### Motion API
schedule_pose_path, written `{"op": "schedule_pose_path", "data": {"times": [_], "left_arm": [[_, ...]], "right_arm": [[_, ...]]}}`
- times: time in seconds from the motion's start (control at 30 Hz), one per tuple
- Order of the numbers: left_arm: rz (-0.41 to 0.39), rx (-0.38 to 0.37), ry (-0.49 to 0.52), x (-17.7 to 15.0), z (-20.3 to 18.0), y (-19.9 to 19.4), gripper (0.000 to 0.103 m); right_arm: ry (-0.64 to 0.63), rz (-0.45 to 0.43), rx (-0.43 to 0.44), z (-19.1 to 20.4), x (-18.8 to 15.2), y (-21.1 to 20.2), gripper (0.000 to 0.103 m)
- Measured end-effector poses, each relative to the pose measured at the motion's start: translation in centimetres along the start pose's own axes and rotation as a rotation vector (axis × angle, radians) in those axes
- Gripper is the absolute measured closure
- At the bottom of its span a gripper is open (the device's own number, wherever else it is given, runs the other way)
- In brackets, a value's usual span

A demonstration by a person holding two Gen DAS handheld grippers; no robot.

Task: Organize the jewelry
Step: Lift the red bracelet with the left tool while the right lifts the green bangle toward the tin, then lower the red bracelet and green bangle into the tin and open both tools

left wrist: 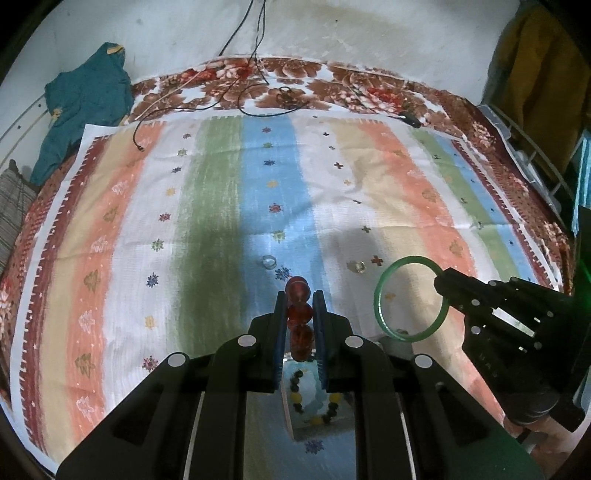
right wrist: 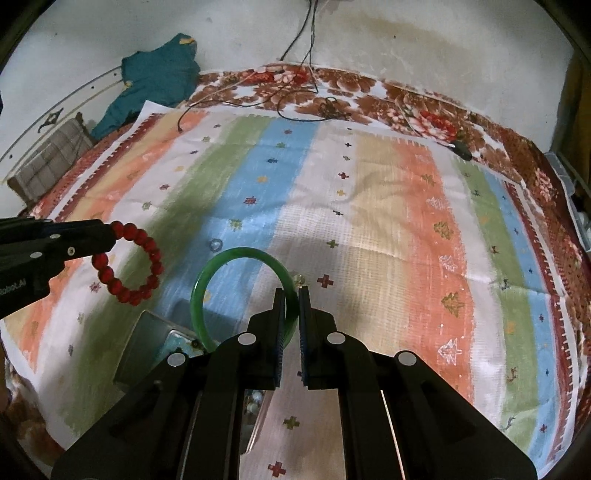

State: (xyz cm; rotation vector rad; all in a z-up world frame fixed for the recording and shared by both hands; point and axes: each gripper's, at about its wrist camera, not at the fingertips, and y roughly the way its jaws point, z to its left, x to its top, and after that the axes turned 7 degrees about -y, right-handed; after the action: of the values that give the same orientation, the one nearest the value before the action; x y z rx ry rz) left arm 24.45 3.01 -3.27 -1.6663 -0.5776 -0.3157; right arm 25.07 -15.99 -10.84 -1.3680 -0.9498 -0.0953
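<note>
Partly hidden beneath both tools, a shallow box (left wrist: 314,413) holding a dark-and-yellow beaded piece sits near the bed's front edge; its outline is cut off by the black housings. The left hand-held gripper (left wrist: 300,314) is clenched on a red bead bracelet (left wrist: 298,317), of which only three beads show between the pads in its own view. The right hand-held gripper (right wrist: 291,306) is clamped on a green bangle (right wrist: 236,291), held above the striped cloth (left wrist: 221,206). Two small rings (left wrist: 269,262) lie on the cloth's blue and white stripes, too small to make out in detail. That pastel cloth covers a bed with a brown floral sheet (left wrist: 332,81). Black cables (left wrist: 255,55) trail across the far edge, a teal garment (left wrist: 85,103) is bunched at the far left corner, and a stained pale wall (left wrist: 369,33) rises behind.
</note>
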Motion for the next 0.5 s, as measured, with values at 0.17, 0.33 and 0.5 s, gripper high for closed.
{"op": "schedule_pose_path", "data": {"times": [0.17,0.33,0.5], "left_arm": [[-0.012,-0.019,0.001,-0.9,-0.4,-1.3,0.090],[-0.022,-0.034,0.007,-2.2,-0.8,-2.6,0.090],[-0.030,-0.039,0.002,-3.3,-0.9,-3.4,0.090]], "right_arm": [[0.001,0.000,0.011,0.3,-0.7,-1.0,0.095],[0.000,-0.001,0.018,0.6,-1.5,-1.8,0.095],[-0.006,0.006,0.016,1.0,-2.5,-2.3,0.095]]}}
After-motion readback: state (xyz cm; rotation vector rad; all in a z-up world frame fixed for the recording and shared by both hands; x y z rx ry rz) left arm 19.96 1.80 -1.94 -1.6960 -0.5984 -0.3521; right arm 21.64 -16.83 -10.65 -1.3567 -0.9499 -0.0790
